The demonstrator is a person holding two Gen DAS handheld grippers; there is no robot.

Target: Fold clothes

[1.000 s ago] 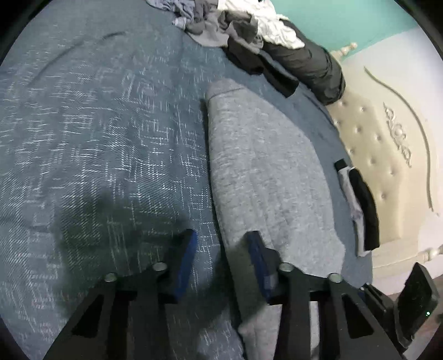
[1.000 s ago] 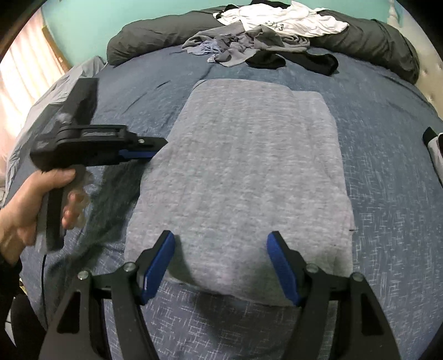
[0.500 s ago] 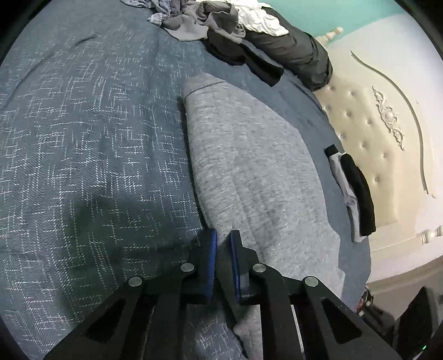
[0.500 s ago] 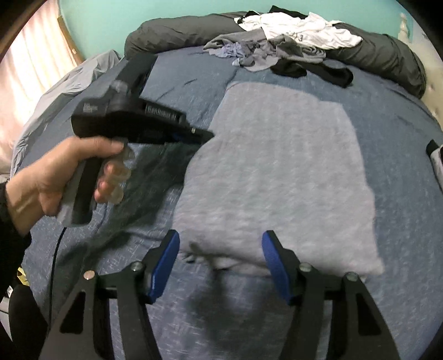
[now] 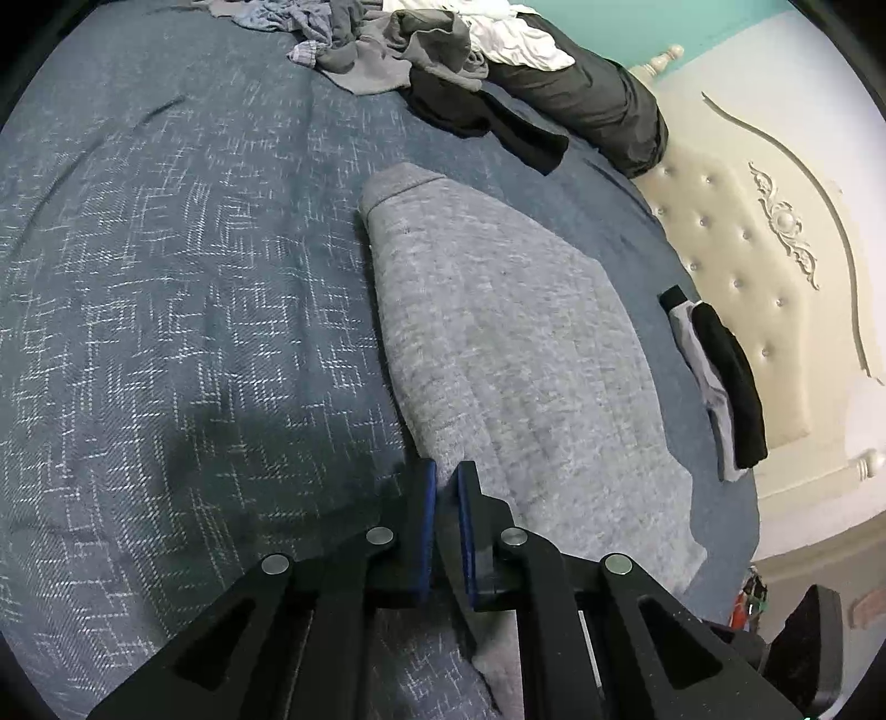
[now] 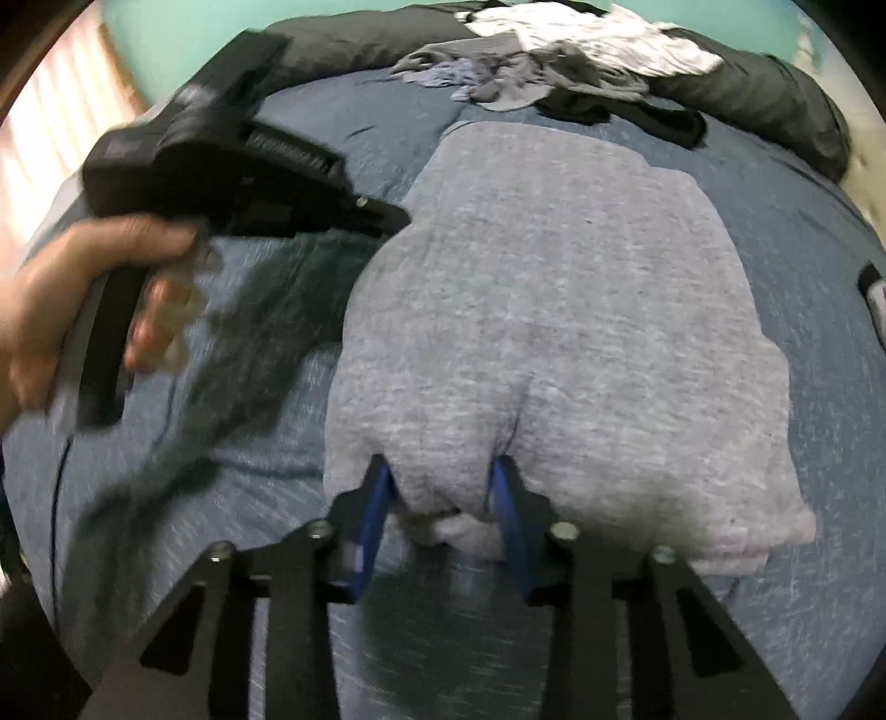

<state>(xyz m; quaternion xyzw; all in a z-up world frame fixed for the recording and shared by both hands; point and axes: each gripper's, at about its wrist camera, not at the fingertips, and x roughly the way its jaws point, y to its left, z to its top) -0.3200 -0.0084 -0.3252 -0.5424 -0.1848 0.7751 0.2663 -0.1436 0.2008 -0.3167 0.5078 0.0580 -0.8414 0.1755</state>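
both tongs [image 5: 446, 476] [image 6: 443, 482] pinched on the grey garment [image 6: 554, 310]

A folded garment [image 5: 515, 354] lies mid-bed [image 5: 166, 310]. Behind it, a clothes pile [image 5: 410, 50] rests against a rolled duvet [image 5: 598, 94]. A small folded stack [image 5: 720, 382] sits beside the headboard [image 5: 775, 266], to the garment's right.
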